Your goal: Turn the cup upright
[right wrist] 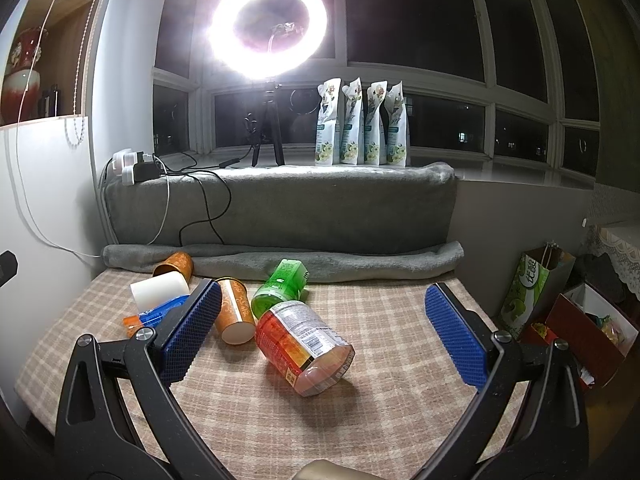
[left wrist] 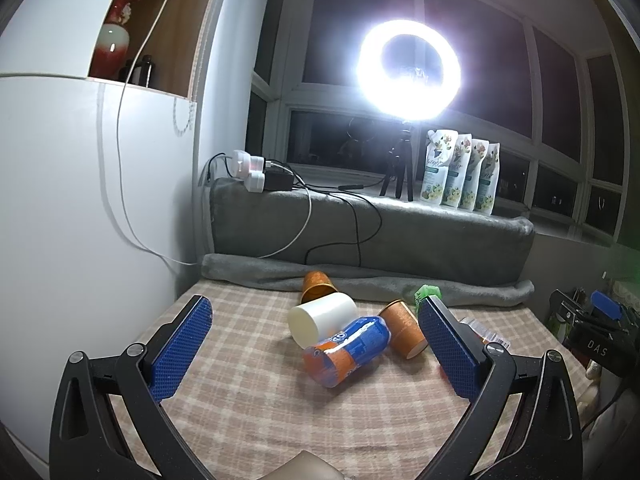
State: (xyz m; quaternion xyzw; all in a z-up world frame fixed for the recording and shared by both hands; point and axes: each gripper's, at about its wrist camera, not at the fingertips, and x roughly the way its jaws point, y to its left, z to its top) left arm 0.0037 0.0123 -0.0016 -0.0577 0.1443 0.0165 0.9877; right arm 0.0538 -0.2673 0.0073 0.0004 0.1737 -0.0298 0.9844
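Observation:
Three cups lie on their sides on the checked tablecloth (left wrist: 248,392): a white cup (left wrist: 320,317) (right wrist: 160,288), an orange patterned cup (left wrist: 403,330) (right wrist: 234,310) and a second orange cup (left wrist: 317,285) (right wrist: 174,264) at the back. My left gripper (left wrist: 316,332) is open and empty, its blue pads either side of the pile from the near side. My right gripper (right wrist: 322,320) is open and empty, with the red-labelled bottle (right wrist: 306,346) lying between its pads.
A blue and orange bottle (left wrist: 347,351) lies on the table against the white cup. A green bottle (right wrist: 282,284) lies behind the red one. A grey blanket roll (right wrist: 280,260) lines the back edge. Cables, a ring light (right wrist: 268,26) and pouches stand on the sill. Bags and boxes (right wrist: 576,316) are right.

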